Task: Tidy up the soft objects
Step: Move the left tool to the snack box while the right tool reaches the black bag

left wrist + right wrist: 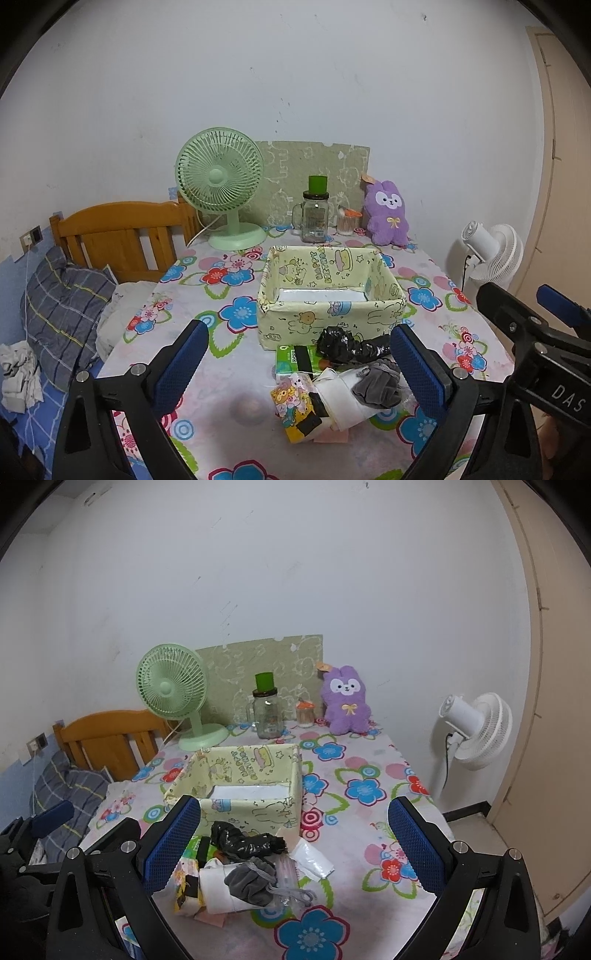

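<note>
Both tools are hovering over the near desk (207, 417) edge, apart from everything. Left tool (295, 373) is gaping wide, gripping nothing; right tool (295, 849) likewise.

The soft pile (332, 376) is lying just in front of the box (328, 314), between the left tool's fingers (181, 365). Bare flowered cloth is lying open on both sides of the box.

A green fan (219, 181), jar (314, 216) and purple plush (388, 214) are standing along the far wall. A bed (48, 369) is flanking the desk's left edge.

The right view is showing a white packet (312, 860) beside the pile; the left view is not showing it.
</note>
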